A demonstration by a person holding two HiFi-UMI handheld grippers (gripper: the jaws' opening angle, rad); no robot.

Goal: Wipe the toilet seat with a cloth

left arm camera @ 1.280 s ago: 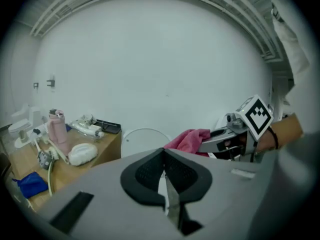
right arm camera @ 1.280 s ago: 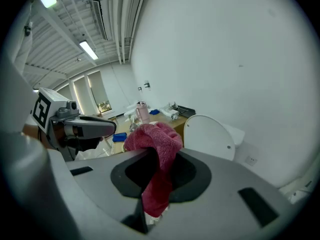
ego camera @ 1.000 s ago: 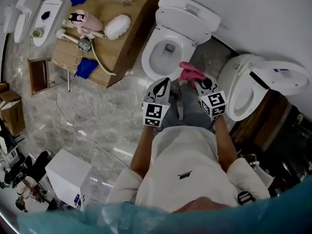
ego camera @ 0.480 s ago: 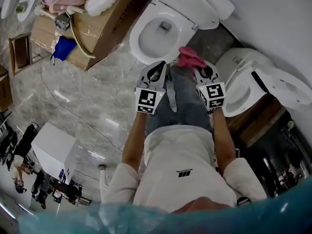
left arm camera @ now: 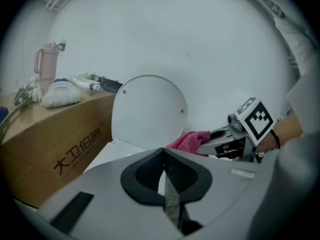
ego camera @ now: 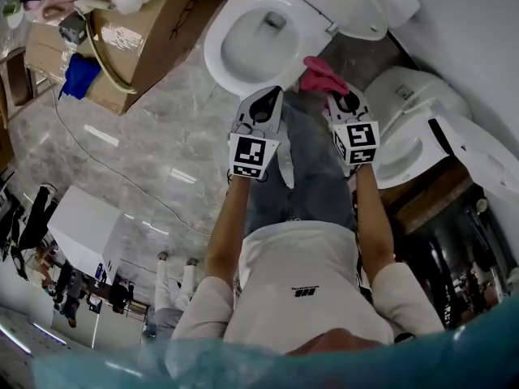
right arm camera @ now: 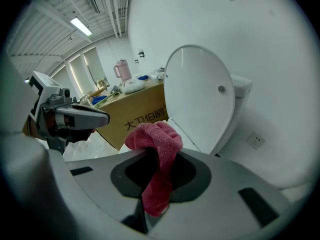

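Head view and both gripper views, taken beside an open toilet. The right gripper (right arm camera: pixel 155 160) is shown with its two jaws pinched on a pink cloth (right arm camera: pixel 154 145): the upper part of the cloth is bunched above the jaw tips and a narrow fold hangs down between them. The left gripper (left arm camera: pixel 163 152) is shown with its jaws pressed together tip to tip, and nothing is held between them. In the head view both grippers are held out side by side in front of the person (ego camera: pixel 300 282), the left one near the front rim of the toilet seat (ego camera: pixel 212 59) and the right one a little farther forward, so that the cloth is placed just beside the right front edge of the bowl; whether the cloth touches the seat cannot be told. The lid (right arm camera: pixel 200 96) is raised upright behind the bowl. A cardboard box (left arm camera: pixel 57 141) with dark printed characters is seen just left of the toilet, with a pink bottle (left arm camera: pixel 45 66) standing on top of it and a blue cloth (ego camera: pixel 79 75) beside it. A second toilet (ego camera: pixel 405 136) is seen to the right, its lid also raised. The floor (ego camera: pixel 154 152) is of glossy grey marble-patterned tile.
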